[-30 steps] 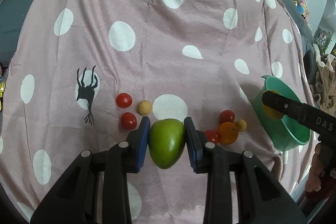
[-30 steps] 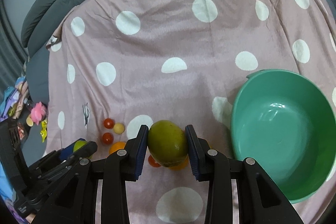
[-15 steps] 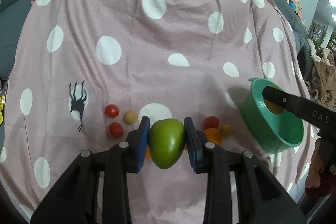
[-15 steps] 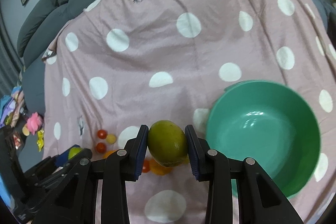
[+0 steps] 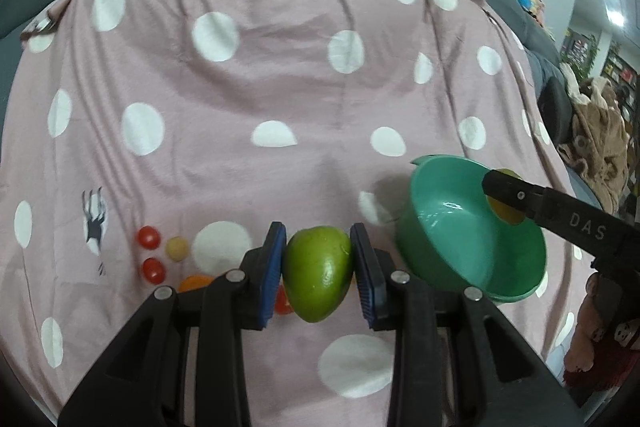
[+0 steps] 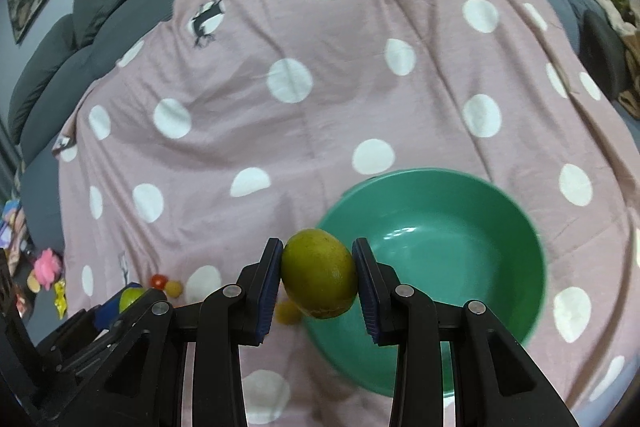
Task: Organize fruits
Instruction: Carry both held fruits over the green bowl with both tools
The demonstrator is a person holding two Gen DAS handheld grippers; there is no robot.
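Green bowl point(image 6: 520, 307) sits empty on the polka-dot blanket point(image 5: 280, 87). The right gripper point(image 6: 318, 277) pinches a yellow-green mango point(image 6: 319, 275) over the bowl's near-left rim; the left gripper point(image 5: 318, 273) pinches a green mango point(image 5: 317, 273) left of the bowl. Both mangoes look firm, smooth, probably heavy: hold across the middle. Cherry tomatoes point(image 5: 149, 238) lie farther left.

My left tongs point(image 5: 318, 277) grip a bright green mango point(image 5: 317, 271), held above the blanket. My right tongs point(image 6: 318, 277) pinch a yellow-green mango point(image 6: 319, 274) at the near rim of the green bowl point(image 6: 460, 267), which sits upright. Two red cherry tomatoes point(image 5: 149, 238), a small yellow fruit point(image 5: 177, 249) and an orange one point(image 5: 195, 282) lie close together on the blanket.
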